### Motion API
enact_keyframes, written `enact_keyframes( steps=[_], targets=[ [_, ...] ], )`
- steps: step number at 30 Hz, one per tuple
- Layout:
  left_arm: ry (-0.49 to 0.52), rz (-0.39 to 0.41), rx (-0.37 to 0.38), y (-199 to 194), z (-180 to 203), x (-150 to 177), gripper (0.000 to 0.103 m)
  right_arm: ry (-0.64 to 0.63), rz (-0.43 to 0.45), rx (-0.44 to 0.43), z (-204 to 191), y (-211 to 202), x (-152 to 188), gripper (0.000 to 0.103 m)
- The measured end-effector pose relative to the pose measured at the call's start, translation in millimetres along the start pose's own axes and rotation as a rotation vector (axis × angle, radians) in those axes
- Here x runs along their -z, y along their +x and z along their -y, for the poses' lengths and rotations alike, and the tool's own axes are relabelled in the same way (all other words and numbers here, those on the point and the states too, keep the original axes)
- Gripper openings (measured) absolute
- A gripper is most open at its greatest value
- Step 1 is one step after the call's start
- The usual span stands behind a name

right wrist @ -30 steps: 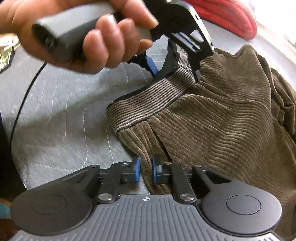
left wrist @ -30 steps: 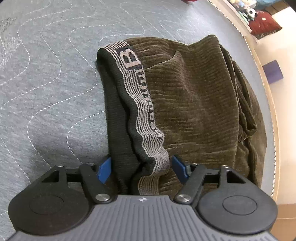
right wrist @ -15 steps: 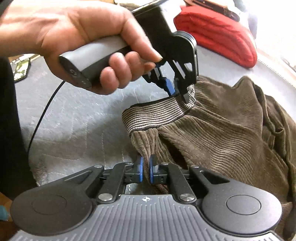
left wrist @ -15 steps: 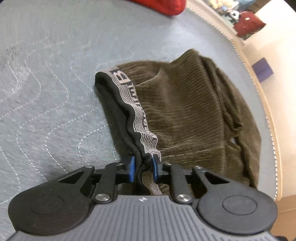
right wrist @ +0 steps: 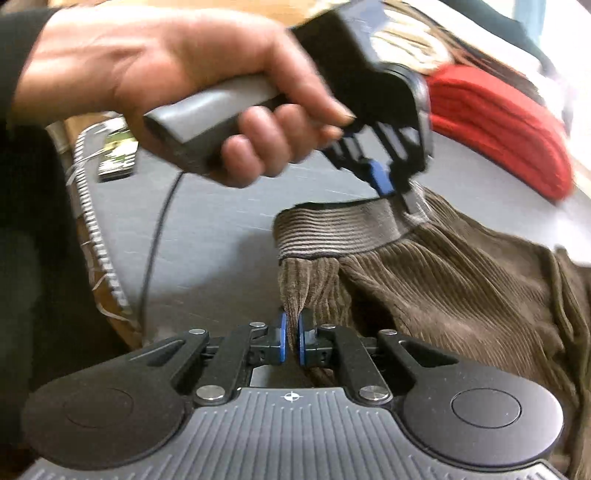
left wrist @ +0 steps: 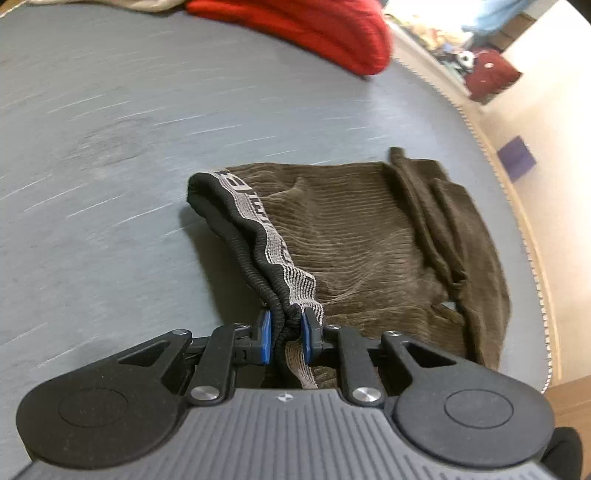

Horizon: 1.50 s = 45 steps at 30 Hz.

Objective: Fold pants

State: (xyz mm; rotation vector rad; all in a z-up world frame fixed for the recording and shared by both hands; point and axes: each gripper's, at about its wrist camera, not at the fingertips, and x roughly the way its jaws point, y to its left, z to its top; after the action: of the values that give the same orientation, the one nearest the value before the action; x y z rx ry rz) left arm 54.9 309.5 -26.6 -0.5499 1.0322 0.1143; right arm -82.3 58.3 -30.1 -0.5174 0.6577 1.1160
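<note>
Grey quilted worktop [left wrist: 110, 147], pale stitched wavy lines across it, blurred in the left wrist view. Red folded cloth [left wrist: 317, 33] lies on the worktop at its far side; same cloth at upper right in the right wrist view [right wrist: 498, 122]. Thin black cable [right wrist: 155, 236] runs over the worktop near its fringed edge. Beyond the worktop's edge: small purple block [left wrist: 516, 158] on a pale floor, dark red item [left wrist: 491, 74] further off.

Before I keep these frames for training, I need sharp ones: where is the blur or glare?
Left wrist view: the grey mat streaks with motion blur and the far-right background glares pale, but the pants stay readable. Right wrist view: the hand and red cloth smear; fisheye bends the mat's edge.
</note>
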Motion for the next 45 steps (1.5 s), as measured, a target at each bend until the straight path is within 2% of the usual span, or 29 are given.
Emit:
enact_keyframes(
  steps=[3, 6, 9, 10, 12, 16, 18, 20, 24, 26, 28, 31, 33, 35, 37, 40, 42, 43, 44, 45],
  targets=[
    [-0.015, -0.007, -0.035, -14, -25, 4, 0.018, -0.025, -0.002, -0.049, -29, 11, -11, 0.006],
    [0.0, -0.024, -0.056, -16, -33, 0, 0.021, -0.033, -0.026, -0.056, -45, 25, -20, 0.006],
    [0.018, 0.006, -0.168, -17, -24, -7, 0.023, 0.004, -0.103, -0.003, -34, 41, -16, 0.008],
    [0.03, 0.018, -0.177, -19, -18, -5, 0.028, 0.049, -0.112, -0.01, -26, 38, -14, 0.008],
    [0.039, 0.036, -0.156, -19, -4, -10, 0.029, 0.144, -0.09, -0.032, -5, 18, -8, 0.011],
    [0.112, 0.026, -0.089, -8, 25, -11, 0.031, 0.193, -0.023, 0.052, 52, -31, 6, 0.024],
    [0.169, 0.003, -0.074, -1, 43, -3, 0.031, 0.239, 0.0, 0.13, 102, -55, 15, 0.031],
    [0.225, -0.031, -0.05, 7, 59, 5, 0.031, 0.301, 0.005, 0.238, 146, -73, 29, 0.033],
    [0.333, -0.14, -0.033, 27, 75, 30, 0.031, 0.523, -0.006, 0.434, 250, -85, 53, 0.033],
    [0.391, -0.197, -0.025, 44, 84, 46, 0.031, 0.584, -0.021, 0.497, 285, -81, 63, 0.034],
    [0.454, -0.269, -0.043, 63, 88, 62, 0.031, 0.607, -0.031, 0.519, 310, -67, 69, 0.035],
    [0.543, -0.365, -0.151, 94, 79, 86, 0.031, 0.605, -0.065, 0.518, 331, -37, 69, 0.049],
    [0.572, -0.36, -0.141, 96, 81, 87, 0.031, 0.603, -0.093, 0.506, 338, -9, 64, 0.052],
    [0.53, -0.369, -0.133, 95, 77, 84, 0.031, 0.599, -0.127, 0.498, 345, 14, 61, 0.053],
    [0.556, -0.377, -0.134, 96, 76, 85, 0.031, 0.578, -0.164, 0.499, 342, 34, 55, 0.054],
    [0.572, -0.388, -0.139, 96, 76, 84, 0.032, 0.521, -0.228, 0.519, 343, 57, 54, 0.054],
    [0.567, -0.394, -0.136, 94, 76, 83, 0.032, 0.506, -0.26, 0.554, 348, 63, 58, 0.048],
    [0.564, -0.397, -0.134, 95, 76, 81, 0.032, 0.526, -0.259, 0.559, 352, 62, 60, 0.038],
    [0.564, -0.4, -0.134, 95, 76, 79, 0.032, 0.546, -0.258, 0.553, 356, 59, 63, 0.014],
    [0.567, -0.402, -0.134, 95, 76, 79, 0.032, 0.556, -0.255, 0.546, 359, 54, 64, 0.008]
  ],
)
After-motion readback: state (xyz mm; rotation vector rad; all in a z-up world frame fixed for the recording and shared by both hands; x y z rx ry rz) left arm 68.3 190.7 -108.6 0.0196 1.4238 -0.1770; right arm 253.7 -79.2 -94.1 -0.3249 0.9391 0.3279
